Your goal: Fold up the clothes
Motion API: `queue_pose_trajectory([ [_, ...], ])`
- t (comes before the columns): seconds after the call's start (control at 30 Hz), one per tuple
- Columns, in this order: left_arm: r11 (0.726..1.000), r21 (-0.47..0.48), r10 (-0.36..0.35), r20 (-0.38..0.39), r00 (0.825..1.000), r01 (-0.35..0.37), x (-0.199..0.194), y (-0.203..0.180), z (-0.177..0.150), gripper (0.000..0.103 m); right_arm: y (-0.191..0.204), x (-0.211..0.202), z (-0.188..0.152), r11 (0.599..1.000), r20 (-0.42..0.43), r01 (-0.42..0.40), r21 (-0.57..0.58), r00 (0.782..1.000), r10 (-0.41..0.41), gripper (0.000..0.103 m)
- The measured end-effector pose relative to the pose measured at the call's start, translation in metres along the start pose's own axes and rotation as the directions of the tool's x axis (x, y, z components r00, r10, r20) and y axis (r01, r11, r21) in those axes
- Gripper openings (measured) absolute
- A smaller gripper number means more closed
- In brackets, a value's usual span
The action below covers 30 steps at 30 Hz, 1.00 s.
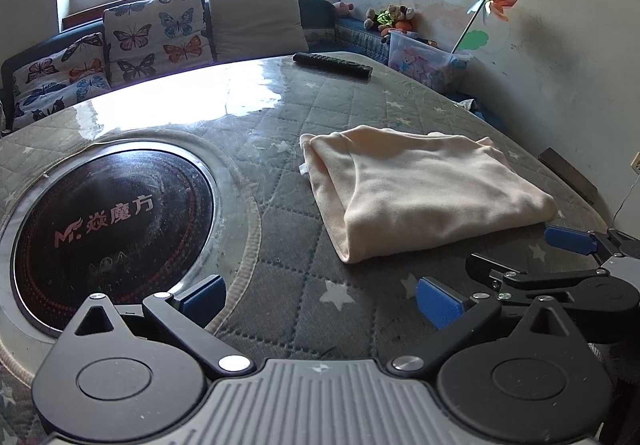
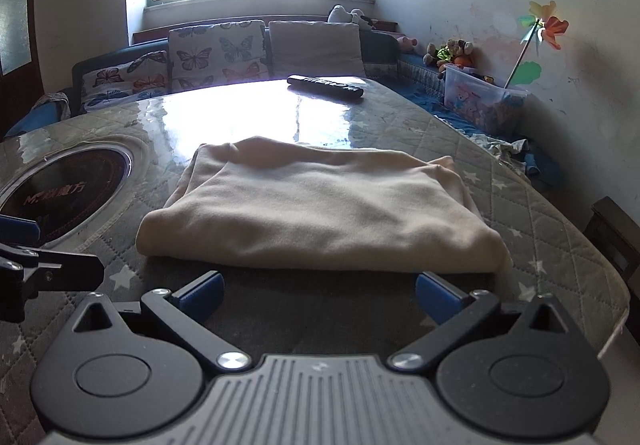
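Nearest the lens, the left gripper (image 1: 318,295) hangs over the quilted table cover (image 1: 280,181), jaws wide apart and empty, angled down beside the round cooktop (image 1: 112,221). To its right the cream garment (image 1: 424,189) lies in a compact folded bundle near the table's right side, so the folding looks essentially done; at most a tidy-up remains. Further right, the right gripper (image 2: 318,291) sits just short of the garment's near edge, jaws spread fully, gripping nothing.
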<state>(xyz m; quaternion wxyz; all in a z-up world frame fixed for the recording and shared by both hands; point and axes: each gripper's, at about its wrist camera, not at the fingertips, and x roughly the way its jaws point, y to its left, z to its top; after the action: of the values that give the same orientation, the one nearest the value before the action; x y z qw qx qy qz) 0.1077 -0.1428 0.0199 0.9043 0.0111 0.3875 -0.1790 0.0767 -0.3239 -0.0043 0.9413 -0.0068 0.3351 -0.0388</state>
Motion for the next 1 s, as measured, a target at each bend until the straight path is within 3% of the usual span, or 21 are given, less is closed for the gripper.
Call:
queue_pose_trajectory([
  [1.0,1.000,0.017,0.009,-0.007,1.000,-0.009,-0.014,-0.010,-0.027,0.103,0.005,-0.022,-0.019,0.999,0.001,0.015,0.030,1.000,-0.015,0.103],
])
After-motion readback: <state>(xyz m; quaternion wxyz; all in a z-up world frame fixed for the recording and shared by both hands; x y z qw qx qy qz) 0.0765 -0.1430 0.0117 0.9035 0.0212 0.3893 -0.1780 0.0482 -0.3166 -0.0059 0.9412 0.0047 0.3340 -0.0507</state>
